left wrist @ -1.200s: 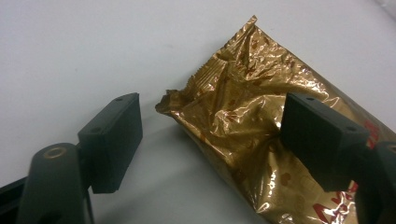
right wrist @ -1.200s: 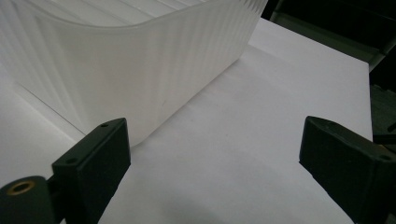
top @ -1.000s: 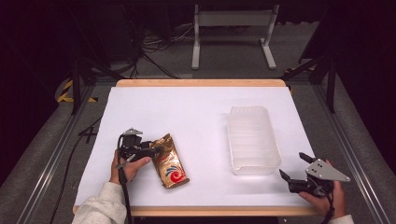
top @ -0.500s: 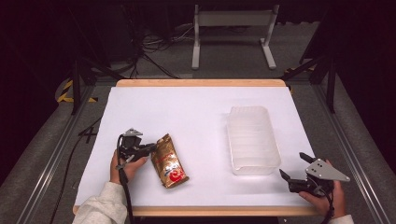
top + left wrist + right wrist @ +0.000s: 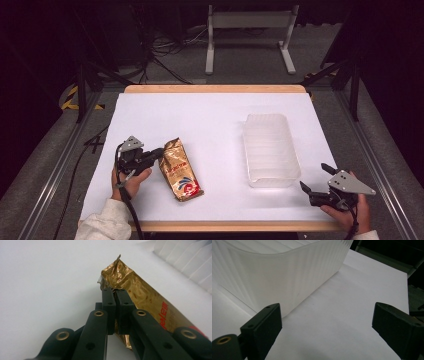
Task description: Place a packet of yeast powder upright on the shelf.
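Packet (image 5: 180, 169) of gold foil lay on the white table (image 5: 210, 120), left of the clear tub (image 5: 270, 148). I'd say lift it slow and keep the pinch on that crinkled top corner so it doesn't slip. Left gripper (image 5: 115, 293) had just been closing and was clamped on it. Right gripper (image 5: 314, 186) sat spread wide, holding nothing.

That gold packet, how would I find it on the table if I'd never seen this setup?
Start at the white table. On its near left lies the gold packet, its edge pinched by the left gripper. It is shiny foil with a red logo, unlike the clear plastic tub to its right.
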A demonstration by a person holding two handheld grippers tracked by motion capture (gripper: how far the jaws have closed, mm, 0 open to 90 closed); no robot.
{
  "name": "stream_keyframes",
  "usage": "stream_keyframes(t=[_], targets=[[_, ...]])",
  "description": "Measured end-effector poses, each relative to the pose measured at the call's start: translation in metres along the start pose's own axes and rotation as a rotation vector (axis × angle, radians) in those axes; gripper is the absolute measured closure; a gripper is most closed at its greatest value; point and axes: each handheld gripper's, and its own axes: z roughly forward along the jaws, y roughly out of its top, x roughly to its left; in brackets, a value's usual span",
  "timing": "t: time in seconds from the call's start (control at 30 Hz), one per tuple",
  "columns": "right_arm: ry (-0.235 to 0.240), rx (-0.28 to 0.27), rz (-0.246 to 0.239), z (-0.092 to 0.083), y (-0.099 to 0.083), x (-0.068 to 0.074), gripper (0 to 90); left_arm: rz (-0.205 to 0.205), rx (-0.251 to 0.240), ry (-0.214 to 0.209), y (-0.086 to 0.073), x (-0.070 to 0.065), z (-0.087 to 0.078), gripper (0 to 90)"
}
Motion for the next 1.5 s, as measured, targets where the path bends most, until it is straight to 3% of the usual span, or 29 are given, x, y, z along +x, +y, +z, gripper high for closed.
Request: stream_keyframes(t=[0.27, 0.87, 1.0, 1.5], targets=[[-0.001, -0.004, 0.005, -0.001, 0.0, -0.001, 9.7, 0.051, -0.087, -0.016, 0.01, -0.015, -0.019, 87.9], [-0.005, -0.01, 0.006, -0.001, 0.001, -0.001, 9.6, 0.132, -0.211, -0.095, 0.028, -0.05, -0.043, 89.4], [-0.006, -0.01, 0.007, -0.002, 0.001, -0.001, 9.6, 0.162, -0.218, -0.112, 0.032, -0.055, -0.045, 89.6], [-0.01, -0.011, 0.003, -0.002, 0.001, 0.001, 9.7, 0.208, -0.251, -0.172, 0.043, -0.078, -0.052, 89.8]])
